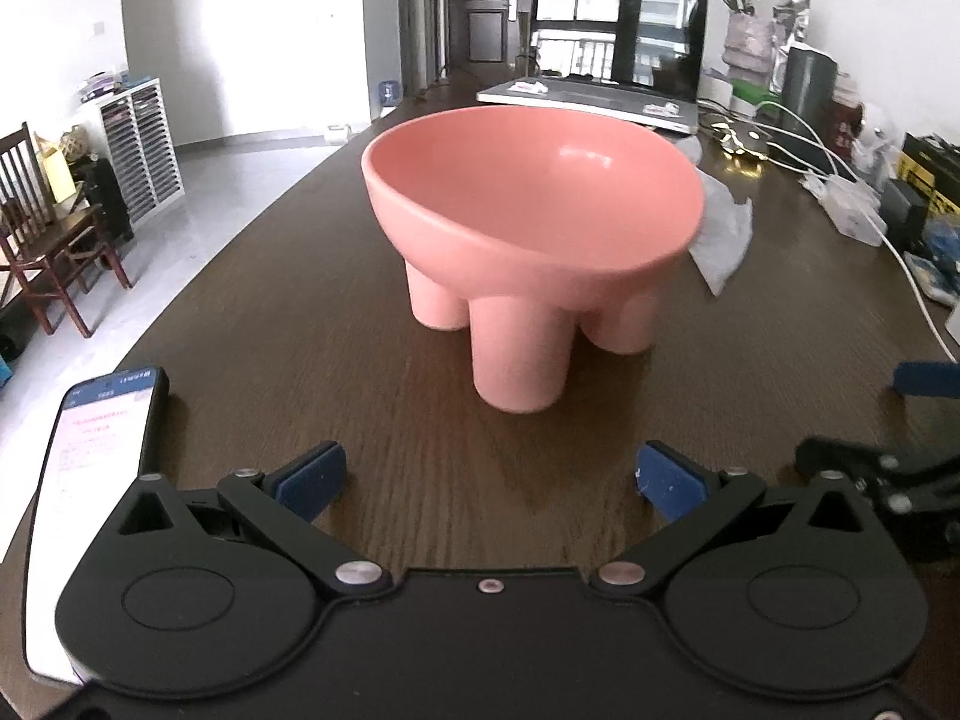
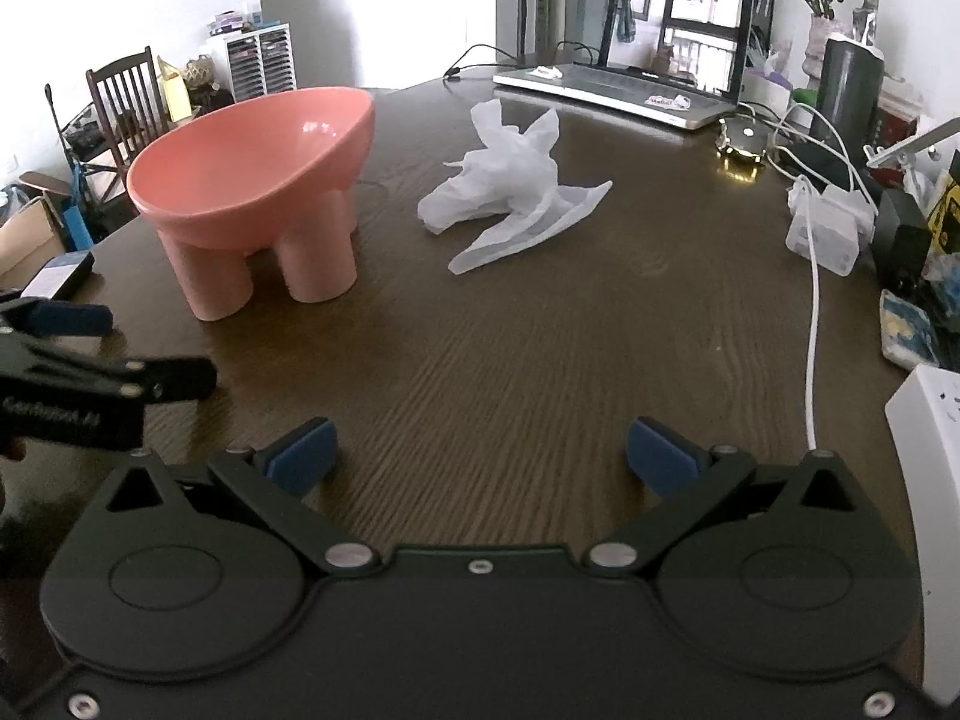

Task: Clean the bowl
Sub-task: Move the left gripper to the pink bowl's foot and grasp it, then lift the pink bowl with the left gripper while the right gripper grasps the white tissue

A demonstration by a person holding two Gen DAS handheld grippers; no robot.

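A pink bowl [image 1: 534,204] on thick round legs stands on the dark wooden table [image 1: 360,396], straight ahead of my left gripper [image 1: 489,480], which is open and empty. The bowl also shows in the right wrist view [image 2: 252,180], at the left. A crumpled white tissue [image 2: 510,198] lies on the table to the right of the bowl; in the left wrist view the tissue [image 1: 720,228] peeks out behind the bowl. My right gripper [image 2: 480,456] is open and empty, short of the tissue. The left gripper's fingers [image 2: 66,318] show at the left edge of the right wrist view.
A lit phone [image 1: 90,480] lies at the table's left edge. An open laptop [image 2: 648,48] stands at the far end. Cables, chargers and boxes [image 2: 828,228] crowd the right side, with a white cable [image 2: 813,330] running forward. A wooden chair [image 1: 42,228] stands off the left.
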